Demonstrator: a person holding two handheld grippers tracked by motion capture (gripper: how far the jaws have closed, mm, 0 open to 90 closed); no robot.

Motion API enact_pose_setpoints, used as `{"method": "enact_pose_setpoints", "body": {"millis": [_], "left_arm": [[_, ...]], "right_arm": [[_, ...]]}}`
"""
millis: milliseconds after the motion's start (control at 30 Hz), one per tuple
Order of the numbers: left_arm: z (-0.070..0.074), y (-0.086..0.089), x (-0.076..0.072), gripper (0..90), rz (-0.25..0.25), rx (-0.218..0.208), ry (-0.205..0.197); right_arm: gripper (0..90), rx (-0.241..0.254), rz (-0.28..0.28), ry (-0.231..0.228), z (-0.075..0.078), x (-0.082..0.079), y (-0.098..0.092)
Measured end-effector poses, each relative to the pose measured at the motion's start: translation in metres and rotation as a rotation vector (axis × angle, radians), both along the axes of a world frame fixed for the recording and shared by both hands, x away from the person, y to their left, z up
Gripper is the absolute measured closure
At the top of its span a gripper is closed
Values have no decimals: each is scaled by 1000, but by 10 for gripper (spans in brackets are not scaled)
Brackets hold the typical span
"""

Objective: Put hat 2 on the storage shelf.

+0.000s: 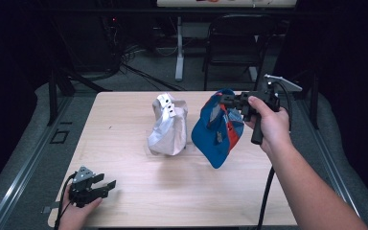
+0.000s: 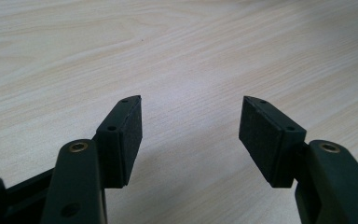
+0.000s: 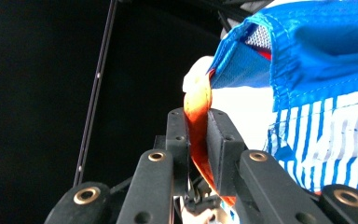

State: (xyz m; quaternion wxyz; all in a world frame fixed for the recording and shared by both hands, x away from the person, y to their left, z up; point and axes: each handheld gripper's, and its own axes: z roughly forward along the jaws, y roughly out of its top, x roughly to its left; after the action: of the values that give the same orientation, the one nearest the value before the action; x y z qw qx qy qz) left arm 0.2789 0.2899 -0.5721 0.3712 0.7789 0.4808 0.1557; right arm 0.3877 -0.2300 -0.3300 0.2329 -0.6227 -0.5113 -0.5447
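1. Now the right gripper (image 3: 198, 126) has its jaws pinched tight on the orange strap (image 3: 197, 100) of the blue cap (image 1: 218, 127), with the strap squeezed flat between the pads.
2. In the high view the cap hangs from that right gripper (image 1: 231, 101), lifted clear of the worktop (image 1: 139, 191) above its right half, crown and brim drooping towards the wood. So the pick-up looks done; the cap has not yet been set down anywhere.
3. Just beside it, near the middle of the worktop, the white cap (image 1: 168, 125) stands untouched on the wood, apart from the blue one. It is probably still to be handled.
4. The left gripper (image 1: 106, 186) rests at the front left corner, jaws wide apart with nothing between them, bare wood ahead.
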Motion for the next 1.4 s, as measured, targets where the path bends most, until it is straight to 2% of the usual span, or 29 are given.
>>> {"method": "enact_pose_setpoints", "body": {"millis": [100, 267, 500, 667, 900, 1033, 1133, 1200, 1400], "left_arm": [[1, 1, 0, 399, -8, 10, 10], [1, 1, 1, 399, -8, 10, 10], [1, 0, 1, 399, -11, 9, 10], [1, 1, 1, 399, -9, 6, 11], [1, 0, 1, 399, -12, 9, 10], [0, 0, 1, 399, -12, 5, 7], [0, -1, 1, 399, -11, 6, 9], [-1, -1, 2, 399, -10, 6, 0], [0, -2, 2, 399, -14, 14, 16]], "right_arm": [[800, 11, -41, -10, 7, 11, 2], [799, 27, -72, -32, 18, 21, 7], [800, 6, -129, -38, 15, 35, 13], [799, -10, -184, -23, 12, 40, 5], [799, -35, -243, -17, 10, 37, -16], [798, -44, -248, -15, 7, 32, -25], [797, -53, -230, -8, 3, 27, -27], [796, -55, -216, -3, 1, 25, -26], [795, -62, -177, 24, -4, 26, -13]]}}
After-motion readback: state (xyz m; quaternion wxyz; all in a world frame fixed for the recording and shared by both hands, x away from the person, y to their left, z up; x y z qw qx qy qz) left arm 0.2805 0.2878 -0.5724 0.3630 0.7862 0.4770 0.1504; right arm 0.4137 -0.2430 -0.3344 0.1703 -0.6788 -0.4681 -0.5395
